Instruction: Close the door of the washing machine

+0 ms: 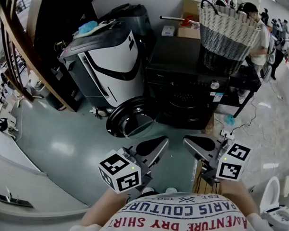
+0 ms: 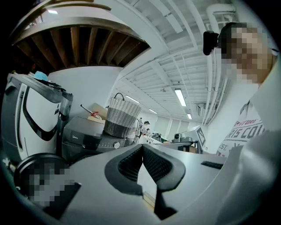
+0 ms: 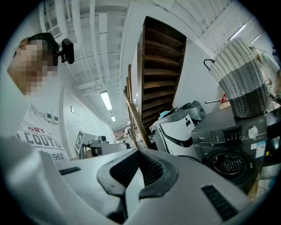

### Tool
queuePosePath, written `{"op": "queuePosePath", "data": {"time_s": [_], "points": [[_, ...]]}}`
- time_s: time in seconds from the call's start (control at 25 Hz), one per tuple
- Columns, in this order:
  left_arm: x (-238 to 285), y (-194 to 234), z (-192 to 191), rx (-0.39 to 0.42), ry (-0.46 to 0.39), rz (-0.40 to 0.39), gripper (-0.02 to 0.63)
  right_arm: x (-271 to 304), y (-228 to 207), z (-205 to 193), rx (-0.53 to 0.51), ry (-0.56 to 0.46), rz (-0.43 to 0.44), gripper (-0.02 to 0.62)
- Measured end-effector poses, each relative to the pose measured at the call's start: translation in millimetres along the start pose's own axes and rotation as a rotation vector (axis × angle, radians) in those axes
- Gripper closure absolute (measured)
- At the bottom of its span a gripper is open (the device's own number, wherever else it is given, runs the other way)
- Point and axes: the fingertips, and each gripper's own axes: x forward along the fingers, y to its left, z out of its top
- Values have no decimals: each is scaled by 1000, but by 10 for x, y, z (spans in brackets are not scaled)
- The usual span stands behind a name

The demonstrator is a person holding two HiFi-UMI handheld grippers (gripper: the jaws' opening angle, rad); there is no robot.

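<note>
The black front-loading washing machine stands ahead of me. Its round glass door hangs open, swung out to the left, and the drum opening is exposed. My left gripper and right gripper are held low in front of my chest, short of the machine, touching nothing. Each has its jaws shut and empty, the tips angled toward each other. In the left gripper view the shut left gripper has the machine to its left. In the right gripper view the shut right gripper has the machine to its right.
A woven laundry basket sits on top of the machine. A white and grey top-loading machine stands to its left, beside a wooden staircase. A cardboard box lies on the floor near my right gripper. People stand at the far right.
</note>
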Motion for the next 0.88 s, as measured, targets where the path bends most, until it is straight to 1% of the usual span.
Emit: {"op": "queuePosePath", "data": {"time_s": [0.16, 0.4, 0.6, 0.88], "points": [[-14, -57, -16, -6, 2, -2, 581, -42, 19, -10, 0, 1, 5, 574], [-37, -29, -117, -19, 4, 32, 581, 26, -8, -137, -4, 56, 32, 574], [-125, 154, -226, -63, 0, 72, 581, 245, -39, -246, 43, 73, 67, 574], [-271, 574, -188, -95, -11, 109, 581, 695, -102, -282, 30, 125, 86, 574]]}}
